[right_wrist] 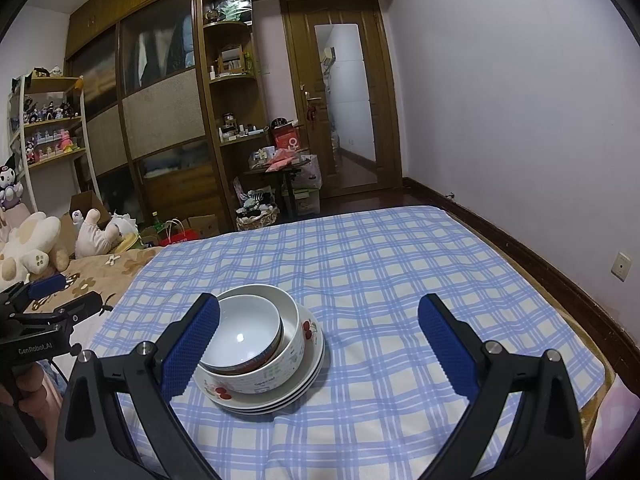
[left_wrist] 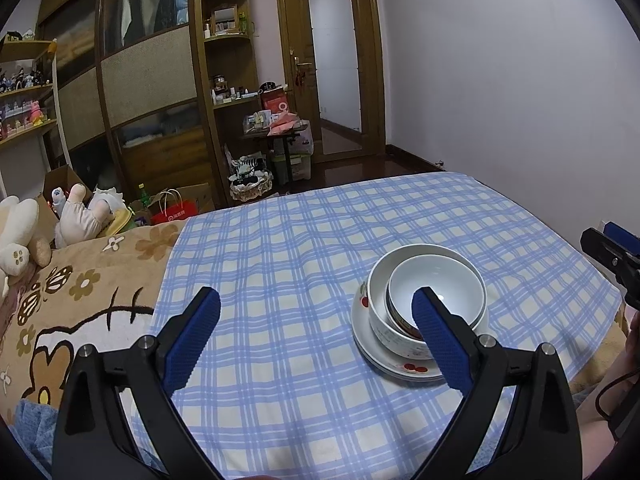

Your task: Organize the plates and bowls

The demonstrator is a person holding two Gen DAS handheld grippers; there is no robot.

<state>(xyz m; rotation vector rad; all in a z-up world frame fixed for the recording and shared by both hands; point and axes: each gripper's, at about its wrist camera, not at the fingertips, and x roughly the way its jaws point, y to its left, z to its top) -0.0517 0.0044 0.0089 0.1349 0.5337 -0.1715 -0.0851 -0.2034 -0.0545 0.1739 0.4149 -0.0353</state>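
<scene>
Two bowls sit nested on the blue checked cloth (right_wrist: 380, 280) spread over the bed: a small white bowl (right_wrist: 244, 330) inside a larger bowl (right_wrist: 286, 354) with cherry print. Beneath them lies a stack of plates (right_wrist: 280, 400); three rims show in the right wrist view. The left tool (left_wrist: 316, 320) is held just left of the stack, jaws wide apart and empty. The right tool (right_wrist: 318, 322) hangs just right of the stack, jaws likewise apart, gripping nothing.
</scene>
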